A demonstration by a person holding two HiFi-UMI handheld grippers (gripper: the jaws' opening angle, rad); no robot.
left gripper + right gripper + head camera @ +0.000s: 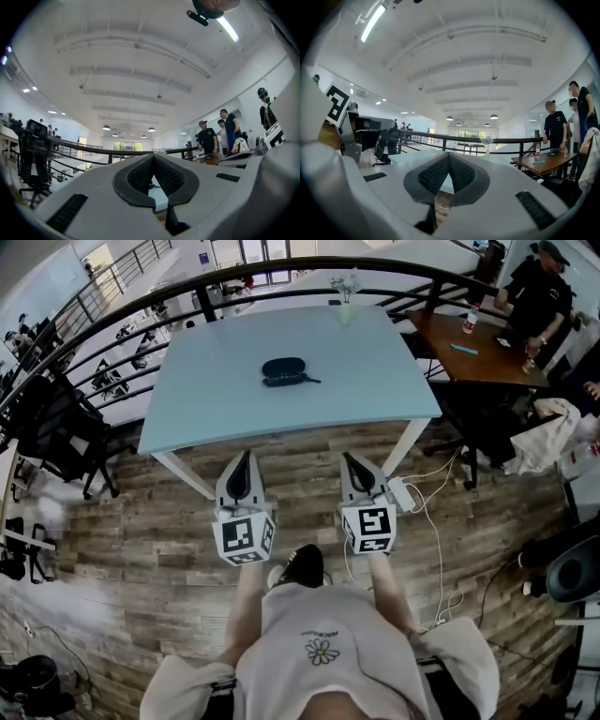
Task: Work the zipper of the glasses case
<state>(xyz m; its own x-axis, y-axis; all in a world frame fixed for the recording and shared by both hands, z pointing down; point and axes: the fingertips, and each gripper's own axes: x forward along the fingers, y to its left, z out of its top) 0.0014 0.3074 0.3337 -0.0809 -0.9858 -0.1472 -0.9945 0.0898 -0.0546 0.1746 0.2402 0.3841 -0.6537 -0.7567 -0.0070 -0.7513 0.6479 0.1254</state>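
Jaws on both grippers are sitting clenched tight, tips touching, with nothing pinched in either one. The left gripper and right gripper are hovering side by side, both pointing toward the far side.

Going from the biggest stuff down:

- The wooden floor is taking up most of the near part of the scene, and both grippers are hanging over it, just short of the table's near edge.
- The pale blue table is standing right in front of them.
- A dark railing is curving round behind the table on the far side.
- A brown table is sitting off to the far right, with a person leaning over it.
- A black office chair is standing on the left.
- The glasses case is lying near the middle of the blue table, well apart from both grippers. It's dark, with a little tab trailing off its right end. Can't tell whether the zip is done up.
- A small vase of flowers is standing at the table's far edge.
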